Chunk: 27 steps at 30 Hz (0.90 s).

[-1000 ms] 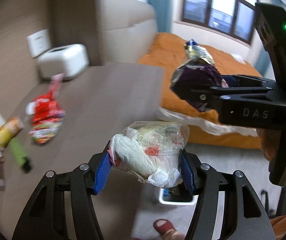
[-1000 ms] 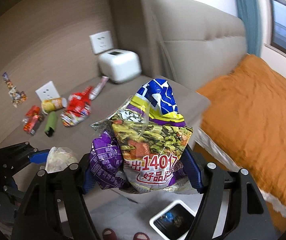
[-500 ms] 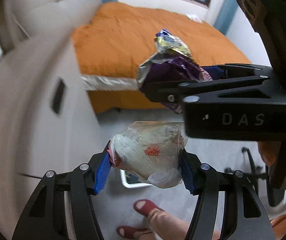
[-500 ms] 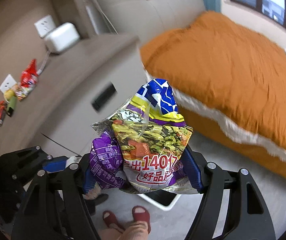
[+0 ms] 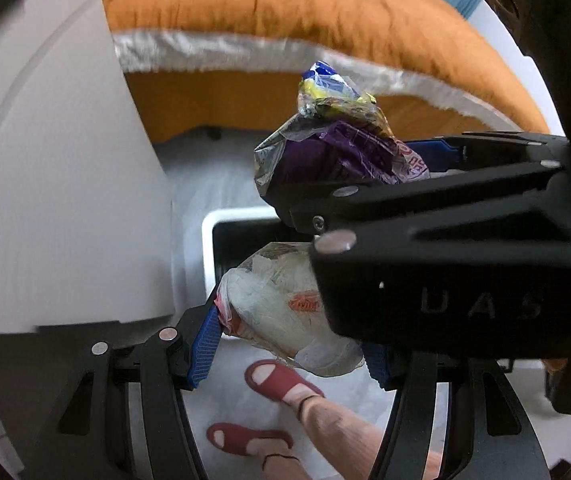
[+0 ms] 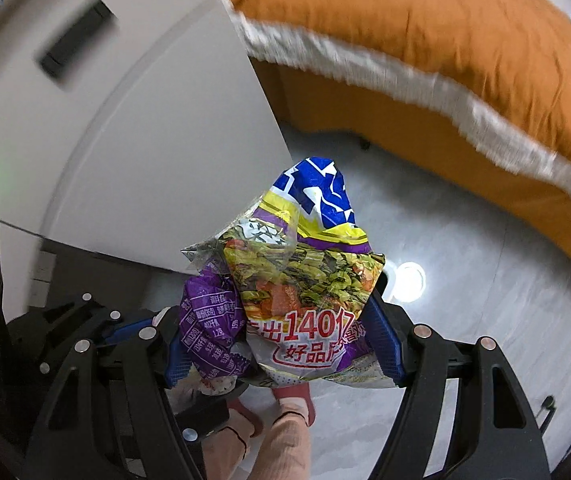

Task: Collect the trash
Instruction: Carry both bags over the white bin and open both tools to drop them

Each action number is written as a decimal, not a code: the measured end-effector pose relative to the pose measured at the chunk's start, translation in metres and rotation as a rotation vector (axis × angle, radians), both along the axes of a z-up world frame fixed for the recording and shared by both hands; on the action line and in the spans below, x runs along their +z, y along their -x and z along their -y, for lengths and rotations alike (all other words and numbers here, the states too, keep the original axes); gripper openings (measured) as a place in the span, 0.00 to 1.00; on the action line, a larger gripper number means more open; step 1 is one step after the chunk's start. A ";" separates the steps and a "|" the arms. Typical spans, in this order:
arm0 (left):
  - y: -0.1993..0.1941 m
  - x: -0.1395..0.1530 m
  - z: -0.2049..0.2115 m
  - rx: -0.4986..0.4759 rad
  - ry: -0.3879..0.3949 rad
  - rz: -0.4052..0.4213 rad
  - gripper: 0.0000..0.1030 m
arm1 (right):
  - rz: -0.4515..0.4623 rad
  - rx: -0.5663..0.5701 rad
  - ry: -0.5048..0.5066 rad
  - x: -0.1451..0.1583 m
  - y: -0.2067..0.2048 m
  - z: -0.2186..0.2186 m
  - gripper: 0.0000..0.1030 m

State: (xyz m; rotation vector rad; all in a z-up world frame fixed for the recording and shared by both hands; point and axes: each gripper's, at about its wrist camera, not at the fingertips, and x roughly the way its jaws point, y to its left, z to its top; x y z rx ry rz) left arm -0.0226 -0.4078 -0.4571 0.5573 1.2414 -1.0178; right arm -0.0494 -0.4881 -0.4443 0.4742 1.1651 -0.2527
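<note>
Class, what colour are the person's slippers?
Red slippers, clearest in the left wrist view.

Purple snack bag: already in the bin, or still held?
Still held: right tongs are shut on the purple snack bag, above the white bin.

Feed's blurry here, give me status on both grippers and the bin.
Left gripper shut on clear plastic wad. Right gripper shut on purple noodle wrapper. White bin below; right gripper overlaps it.

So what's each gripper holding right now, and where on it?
Left gripper pinches a clear plastic wad across its middle; right gripper clamps a purple snack bag by its lower half.
</note>
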 end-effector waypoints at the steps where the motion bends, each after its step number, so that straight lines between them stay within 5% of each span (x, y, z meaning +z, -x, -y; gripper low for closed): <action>1: -0.001 -0.011 0.000 0.003 -0.011 0.002 0.58 | -0.013 -0.004 -0.013 -0.013 -0.002 0.001 0.71; 10: -0.016 -0.121 0.008 0.042 -0.024 -0.035 0.59 | -0.111 -0.040 -0.058 -0.134 -0.018 0.016 0.71; 12: -0.018 -0.138 0.009 0.061 -0.018 -0.031 0.79 | -0.126 -0.050 -0.045 -0.153 -0.018 0.018 0.75; 13: -0.018 -0.145 0.008 0.074 -0.020 -0.029 0.95 | -0.132 -0.055 -0.042 -0.159 -0.018 0.017 0.91; 16: -0.019 -0.165 0.012 0.080 -0.030 -0.024 0.95 | -0.168 -0.062 -0.043 -0.179 -0.019 0.023 0.95; 22: -0.020 -0.150 0.020 0.072 -0.032 -0.024 0.95 | -0.185 -0.067 -0.031 -0.172 -0.019 0.025 0.95; 27: -0.022 -0.114 0.013 0.083 -0.017 -0.009 0.95 | -0.162 -0.073 -0.023 -0.133 -0.018 0.025 0.95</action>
